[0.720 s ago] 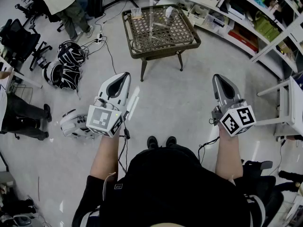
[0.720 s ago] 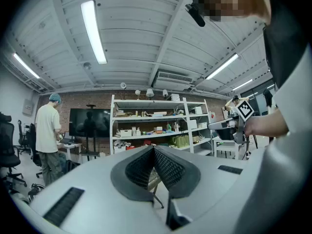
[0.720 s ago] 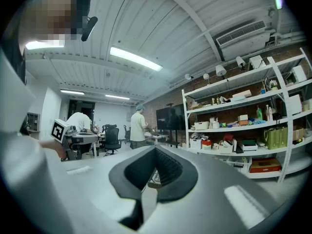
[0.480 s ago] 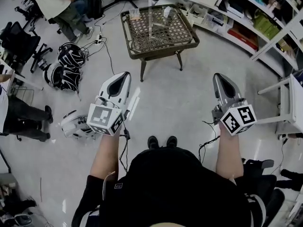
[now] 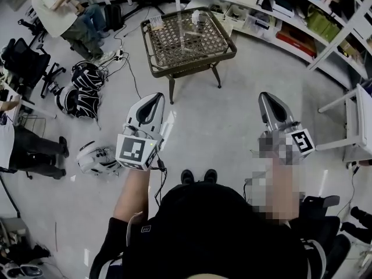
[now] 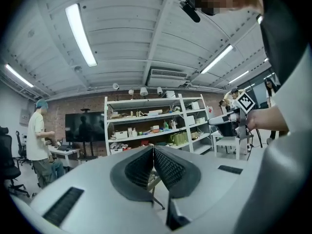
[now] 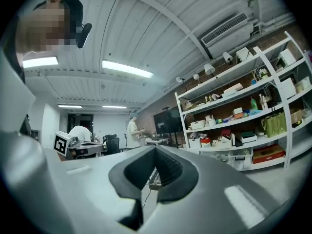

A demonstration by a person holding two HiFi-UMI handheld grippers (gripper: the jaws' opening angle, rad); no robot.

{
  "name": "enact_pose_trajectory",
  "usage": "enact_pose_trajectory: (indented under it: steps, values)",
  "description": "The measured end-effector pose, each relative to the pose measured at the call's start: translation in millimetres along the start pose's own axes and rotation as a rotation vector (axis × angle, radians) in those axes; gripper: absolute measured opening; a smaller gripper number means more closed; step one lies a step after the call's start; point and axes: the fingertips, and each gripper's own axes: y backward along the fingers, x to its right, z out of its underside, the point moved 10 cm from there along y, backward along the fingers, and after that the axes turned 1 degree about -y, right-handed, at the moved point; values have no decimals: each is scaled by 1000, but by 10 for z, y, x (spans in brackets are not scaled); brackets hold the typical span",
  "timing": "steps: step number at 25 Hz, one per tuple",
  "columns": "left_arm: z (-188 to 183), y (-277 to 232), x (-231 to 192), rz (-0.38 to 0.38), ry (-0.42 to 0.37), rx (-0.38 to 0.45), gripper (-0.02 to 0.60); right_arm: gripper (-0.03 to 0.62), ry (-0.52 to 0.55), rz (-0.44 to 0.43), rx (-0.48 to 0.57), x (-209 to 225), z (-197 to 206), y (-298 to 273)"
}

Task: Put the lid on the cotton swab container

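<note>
Both grippers are held at waist height over the floor and point toward a low wicker-topped table [image 5: 224, 54] some way ahead. My left gripper [image 5: 155, 96] is shut with nothing between its jaws; in the left gripper view the ribbed pads of this left gripper [image 6: 152, 148] meet. My right gripper [image 5: 265, 95] is also shut and empty, and the right gripper view shows the right gripper [image 7: 156, 148] with its pads pressed together. Two small pale items stand on the table, a clear one [image 5: 156, 22] and a white one [image 5: 197, 18]. They are too small to tell a container from a lid.
Shelves [image 5: 290, 22] with boxes run along the back right. A white frame [image 5: 354, 127] stands at the right. Helmets and bags [image 5: 81, 86] and a white device [image 5: 96, 157] lie on the floor at the left. A person [image 5: 58, 13] sits at the back left near office chairs.
The table has slid slightly left in the head view. The left gripper has shifted a little right. The person at the back left has changed posture.
</note>
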Motion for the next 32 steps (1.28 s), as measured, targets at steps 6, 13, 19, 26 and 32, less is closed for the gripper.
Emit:
enact_pose_trajectory:
  steps: [6,13,19,26,32]
  values:
    - [-85,-212,393,56,-22,12,5,8,-49,-15,5,281,24,193]
    - [-136,-360,570,97,22,68,3,8,-71,-52,-15,390,59,233]
    - [-280,-532,640,101,-34,173,3,8,-70,-55,-39,537,49,172]
    - [-143,-957,406,79,36,160,4,8,-66,-36,-54,815,27,-71]
    - [34,-1386,34,45,59,105,5,8,-72,-1,-62,1127,31,-495]
